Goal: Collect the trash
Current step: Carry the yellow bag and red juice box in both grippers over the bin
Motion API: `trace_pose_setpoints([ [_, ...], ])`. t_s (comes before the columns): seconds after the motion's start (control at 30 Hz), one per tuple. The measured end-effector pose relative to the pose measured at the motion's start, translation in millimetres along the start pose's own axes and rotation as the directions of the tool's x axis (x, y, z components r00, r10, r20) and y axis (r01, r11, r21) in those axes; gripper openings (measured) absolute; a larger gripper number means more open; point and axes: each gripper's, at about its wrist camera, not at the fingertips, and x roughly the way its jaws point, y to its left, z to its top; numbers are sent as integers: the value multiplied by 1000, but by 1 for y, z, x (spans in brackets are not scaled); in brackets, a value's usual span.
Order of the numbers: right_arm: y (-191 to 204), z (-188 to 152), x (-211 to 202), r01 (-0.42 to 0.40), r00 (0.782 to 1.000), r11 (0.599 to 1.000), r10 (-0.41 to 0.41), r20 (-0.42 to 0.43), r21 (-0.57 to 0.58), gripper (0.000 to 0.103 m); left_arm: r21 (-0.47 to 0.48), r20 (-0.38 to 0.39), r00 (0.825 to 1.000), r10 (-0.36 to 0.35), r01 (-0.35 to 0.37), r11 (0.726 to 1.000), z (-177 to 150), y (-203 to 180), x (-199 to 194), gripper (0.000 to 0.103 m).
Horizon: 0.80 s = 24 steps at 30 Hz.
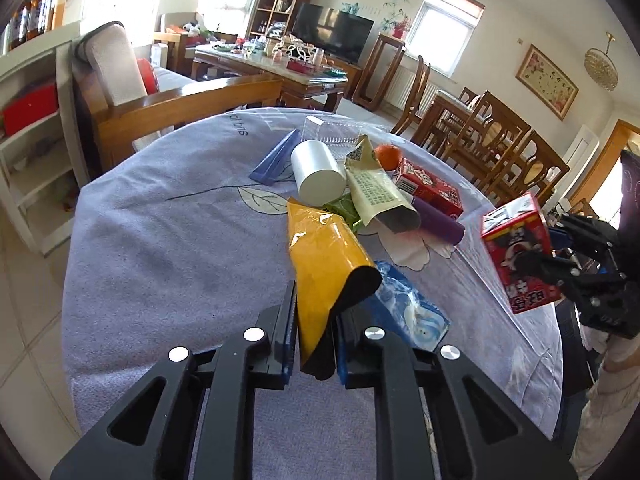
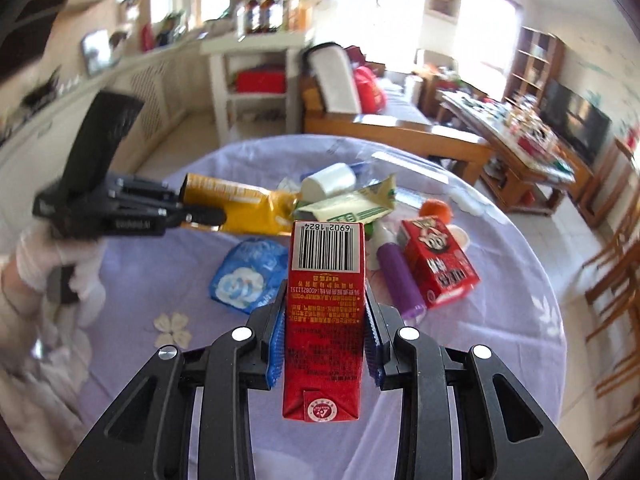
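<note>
Table (image 1: 168, 240): a round top under a lilac floral cloth is carrying all the trash you are working through.
Left gripper (image 1: 314, 320): you are holding it low over the near edge of the cloth; its jaws are clamping the near end of the yellow snack bag.
Right gripper (image 2: 325, 320): you are holding it above the cloth; its blue pads are pressing both sides of the red drink carton.
Yellow snack bag (image 1: 320, 256): a long foil bag is lying across the cloth, its far end touching the pile and its near end sitting between your left jaws.
Red drink carton (image 2: 325, 312): it is hanging clear of the table in your right gripper, barcode end pointing away from the camera.
Second red carton (image 1: 432, 188): it is lying on its side at the far right of the pile, just beside the purple tube.
White cylinder (image 1: 318, 172): it is lying on its side at the back of the pile, touching the cream wrapper.
Cream printed wrapper (image 1: 376, 192): an opened packet is lying over a green scrap, between the cylinder and the second carton.
Blue tissue pack (image 2: 244, 276): it is lying flat just beside the yellow bag, near your left gripper.
Purple tube (image 1: 438, 220): it is lying against the second carton.
Clear plastic tray (image 1: 328, 136): it is sitting behind the pile.
Orange fruit (image 1: 388, 156): it is resting behind the second carton.
Gloved hand (image 2: 60, 264): a white glove is gripping the left tool's handle.
</note>
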Motion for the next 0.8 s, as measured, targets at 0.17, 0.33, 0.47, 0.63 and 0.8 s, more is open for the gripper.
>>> trace_pose_setpoints([
  [0.17,-7,-25,-35,-23,993,977,-3,121,213,32,3,51,999,-19,19,1000,-1,-4,-14,12],
  [0.33,-12,-56,-65,-65,977,930,-15,214,361,32,13,86,996,-28,27,1000,-1,-9,-30,11],
  [0.47,-18,-81,-88,-95,960,888,-37,276,450,32,25,119,991,-65,62,998,2,-17,-49,11],
  [0.63,-29,-109,-116,-67,942,837,-127,311,543,32,73,136,977,-164,156,985,6,-47,-60,11],
  [0.8,-48,-143,-148,-24,925,780,-220,311,625,32,144,102,953,-284,268,953,8,-98,-47,11],
])
